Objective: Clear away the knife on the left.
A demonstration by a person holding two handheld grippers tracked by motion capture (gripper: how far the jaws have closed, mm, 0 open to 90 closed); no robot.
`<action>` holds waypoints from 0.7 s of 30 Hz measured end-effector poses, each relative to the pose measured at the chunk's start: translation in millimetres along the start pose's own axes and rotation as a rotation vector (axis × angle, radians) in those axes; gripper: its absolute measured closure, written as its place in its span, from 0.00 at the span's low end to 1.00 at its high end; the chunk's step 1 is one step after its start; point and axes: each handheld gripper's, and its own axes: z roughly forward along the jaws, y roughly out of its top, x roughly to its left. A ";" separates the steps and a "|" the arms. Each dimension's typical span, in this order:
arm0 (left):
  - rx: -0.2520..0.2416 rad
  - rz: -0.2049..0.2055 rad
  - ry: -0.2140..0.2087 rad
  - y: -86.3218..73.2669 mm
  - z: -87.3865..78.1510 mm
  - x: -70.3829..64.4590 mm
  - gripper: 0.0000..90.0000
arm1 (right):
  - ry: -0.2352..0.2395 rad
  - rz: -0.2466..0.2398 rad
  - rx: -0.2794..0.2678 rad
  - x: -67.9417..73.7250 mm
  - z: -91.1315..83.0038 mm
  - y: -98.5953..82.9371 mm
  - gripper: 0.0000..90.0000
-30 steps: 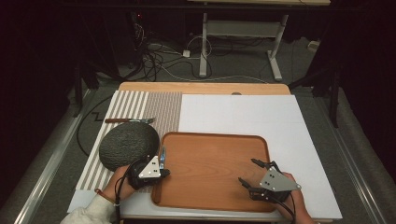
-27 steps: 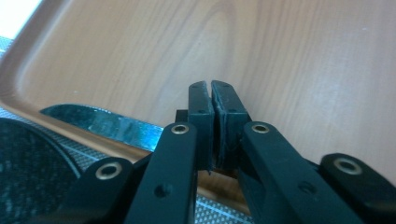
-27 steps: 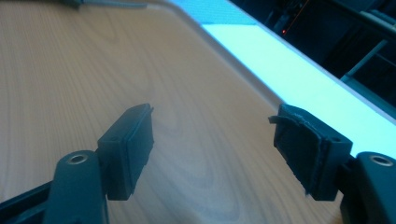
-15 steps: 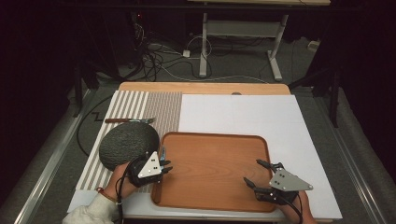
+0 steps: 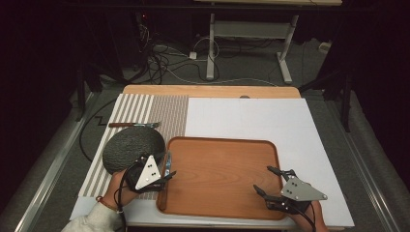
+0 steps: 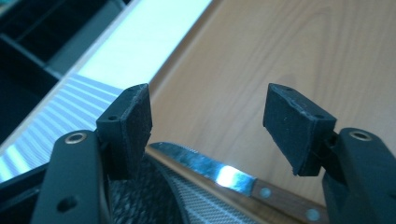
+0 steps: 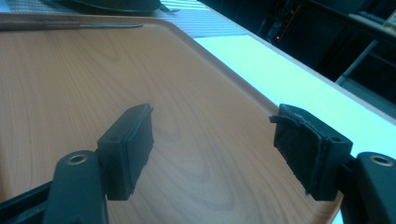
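A wooden tray [image 5: 222, 174] lies on the white table top. A knife [image 5: 167, 163] with a wooden handle and a serrated blade [image 6: 205, 167] rests along the tray's left rim. My left gripper [image 5: 167, 175] [image 6: 208, 116] hovers just over that knife, open, with nothing between its pads [image 6: 133, 121]. My right gripper [image 5: 263, 179] [image 7: 215, 135] stands open over the tray's [image 7: 116, 84] front right corner, also holding nothing. In the right gripper view the knife [image 7: 70, 25] lies at the tray's far edge.
A dark round textured plate [image 5: 131, 147] sits on the striped mat [image 5: 169, 113], touching the tray's left side. A second utensil [image 5: 133, 124] with a brown handle lies on the mat behind the plate. A white board [image 5: 251, 118] stretches behind and right of the tray.
My right gripper has shifted a little to the right over the tray's front corner. My left gripper has drawn slightly back to the left. Both stay open.
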 end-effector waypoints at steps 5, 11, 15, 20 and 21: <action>-0.002 -0.008 0.025 -8.7 -8.8 3.2 0.29 | 0.005 -0.006 -0.009 0.3 1.0 2.9 0.32; 0.019 -0.049 0.038 -21.5 -19.7 11.0 0.22 | 0.003 -0.006 -0.015 -2.2 2.1 4.7 0.32; 0.042 -0.086 0.015 -33.6 -27.0 13.8 0.22 | 0.006 -0.003 -0.012 -3.9 4.4 4.6 0.32; 0.059 -0.145 0.034 -47.4 -37.2 15.0 0.20 | 0.014 -0.015 -0.008 -4.2 6.4 5.1 0.32; 0.052 -0.156 0.022 -50.4 -38.9 14.9 0.20 | 0.017 -0.020 -0.009 -4.3 7.2 5.5 0.32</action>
